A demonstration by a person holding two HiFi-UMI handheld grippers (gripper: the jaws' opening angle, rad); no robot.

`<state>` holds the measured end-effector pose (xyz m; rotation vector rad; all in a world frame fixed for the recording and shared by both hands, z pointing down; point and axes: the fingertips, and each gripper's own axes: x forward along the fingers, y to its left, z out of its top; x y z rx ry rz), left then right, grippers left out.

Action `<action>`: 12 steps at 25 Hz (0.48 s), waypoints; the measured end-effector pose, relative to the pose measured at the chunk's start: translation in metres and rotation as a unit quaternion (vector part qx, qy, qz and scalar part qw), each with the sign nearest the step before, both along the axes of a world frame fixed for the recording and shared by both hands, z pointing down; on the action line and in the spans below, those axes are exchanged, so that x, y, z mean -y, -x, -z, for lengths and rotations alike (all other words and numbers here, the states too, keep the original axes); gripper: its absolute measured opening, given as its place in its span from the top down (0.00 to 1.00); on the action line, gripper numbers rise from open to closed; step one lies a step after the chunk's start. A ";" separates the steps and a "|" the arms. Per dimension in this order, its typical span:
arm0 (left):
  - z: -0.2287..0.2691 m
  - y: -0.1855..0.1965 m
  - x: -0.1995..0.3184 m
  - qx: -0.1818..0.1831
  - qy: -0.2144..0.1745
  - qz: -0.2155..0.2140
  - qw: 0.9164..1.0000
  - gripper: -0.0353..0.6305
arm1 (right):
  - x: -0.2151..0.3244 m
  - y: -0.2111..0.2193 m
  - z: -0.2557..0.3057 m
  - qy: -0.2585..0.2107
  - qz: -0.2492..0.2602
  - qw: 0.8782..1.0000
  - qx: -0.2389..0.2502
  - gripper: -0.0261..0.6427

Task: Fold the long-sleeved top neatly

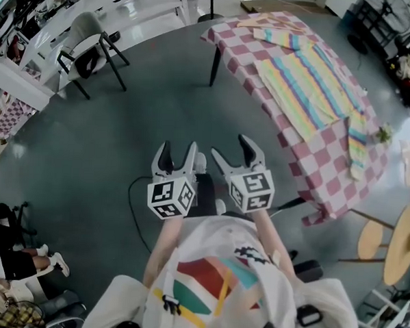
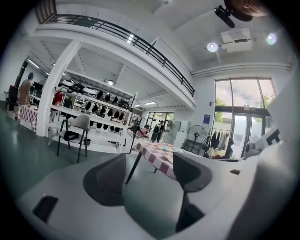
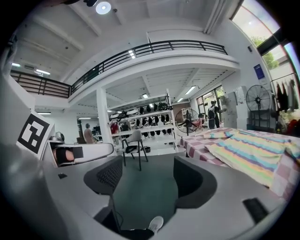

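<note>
HALL FLOOR, ONE TABLE: A single table [image 1: 314,174], draped in a pink-and-white checked cloth, stands on the grey-green floor [image 1: 90,140] of a tall white hall. A railed mezzanine [image 3: 154,47] runs above rows of shelving. One long-sleeved top [image 1: 308,83], striped in pastel colours, lies spread flat on the cloth. One of its sleeves trails toward the table's near edge (the other reaches toward the far end). The person stands well apart from the table and holds two grippers side by side over the floor. The left gripper [image 1: 178,151] has its jaws spread wide, with nothing between them. The right gripper [image 1: 231,147] is likewise wide apart and empty, with only floor showing through the gap. Also in view are one grey chair [image 1: 88,40] on black legs at the far left and two standing fans [image 3: 258,100] in the background. Two round wooden tops [image 1: 371,238] sit just past the table's near corner.
</note>
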<state>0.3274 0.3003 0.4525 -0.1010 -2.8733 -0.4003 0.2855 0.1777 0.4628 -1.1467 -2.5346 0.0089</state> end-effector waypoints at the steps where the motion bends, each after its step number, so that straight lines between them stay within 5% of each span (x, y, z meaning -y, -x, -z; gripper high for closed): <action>1: 0.001 0.006 0.000 0.001 0.000 -0.002 1.000 0.51 | 0.000 0.004 0.000 -0.001 0.001 1.000 0.002 0.47; 12: -0.003 0.090 0.002 0.001 0.001 -0.041 0.999 0.51 | -0.008 0.072 -0.009 -0.018 -0.010 1.000 0.006 0.47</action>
